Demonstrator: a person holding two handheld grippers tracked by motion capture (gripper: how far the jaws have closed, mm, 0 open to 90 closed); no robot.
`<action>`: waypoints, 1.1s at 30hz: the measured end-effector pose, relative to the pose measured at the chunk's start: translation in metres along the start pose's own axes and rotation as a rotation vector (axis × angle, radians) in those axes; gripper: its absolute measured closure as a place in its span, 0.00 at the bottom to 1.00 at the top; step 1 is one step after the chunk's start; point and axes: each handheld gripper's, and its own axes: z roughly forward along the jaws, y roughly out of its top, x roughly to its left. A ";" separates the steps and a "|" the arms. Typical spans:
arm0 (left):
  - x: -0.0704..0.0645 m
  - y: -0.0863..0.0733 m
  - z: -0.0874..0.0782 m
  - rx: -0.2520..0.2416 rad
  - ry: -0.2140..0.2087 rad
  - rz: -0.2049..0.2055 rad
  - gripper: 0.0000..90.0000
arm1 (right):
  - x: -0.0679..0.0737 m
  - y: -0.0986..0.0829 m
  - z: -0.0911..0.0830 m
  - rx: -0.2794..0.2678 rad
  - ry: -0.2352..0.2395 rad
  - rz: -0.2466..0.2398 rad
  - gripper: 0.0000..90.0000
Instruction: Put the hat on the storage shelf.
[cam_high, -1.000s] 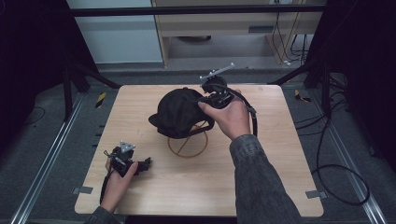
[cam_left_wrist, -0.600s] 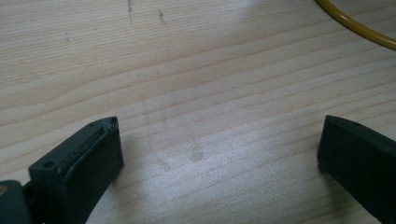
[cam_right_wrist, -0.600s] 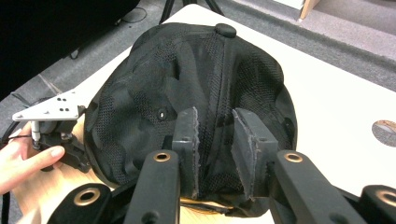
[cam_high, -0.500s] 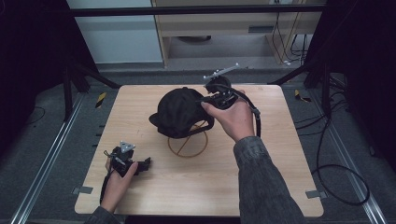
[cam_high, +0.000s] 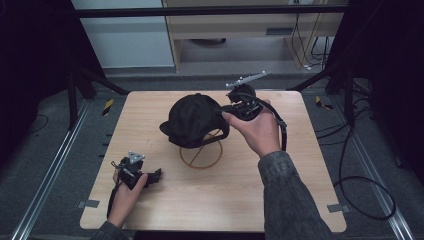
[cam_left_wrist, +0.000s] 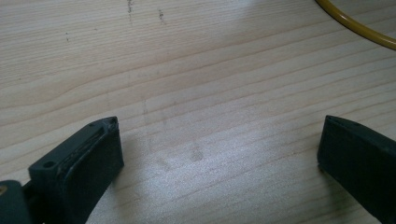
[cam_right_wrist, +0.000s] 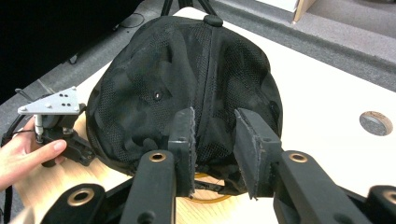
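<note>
From the high view I see the whole wooden table. A black cap sits on a yellow wire stand near the middle of it. My right gripper is at the cap's right side, held up off the table. My right hand comes in from the bottom, with the grey sleeve behind it and the wrist bent so the gripper points left at the cap. My left gripper is low on the table near the front left corner, well apart from the cap. My left hand lies flat behind it.

The right gripper view shows me the cap up close, which the high view cannot. I see its mesh cloth, a seam down the middle and a button on top. The two jaws stand a little way apart, and the cap's back edge is between them. I cannot tell if they press on it yet. A bit of the yellow stand peeks out below. Far off at the left I see my left gripper.

The left gripper view shows bare table wood close up. Its jaws are wide apart with nothing between them. A curve of the yellow stand crosses the top right corner.
</note>
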 end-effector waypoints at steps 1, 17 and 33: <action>0.000 0.000 0.000 0.000 0.000 0.000 0.00 | 0.001 -0.001 -0.001 -0.002 0.000 0.002 0.75; 0.000 0.000 0.000 0.001 0.000 0.001 0.00 | 0.011 -0.006 -0.010 -0.012 -0.004 -0.015 0.65; -0.001 0.000 0.000 0.001 0.000 0.004 0.00 | 0.007 -0.014 -0.021 -0.026 -0.024 0.009 0.54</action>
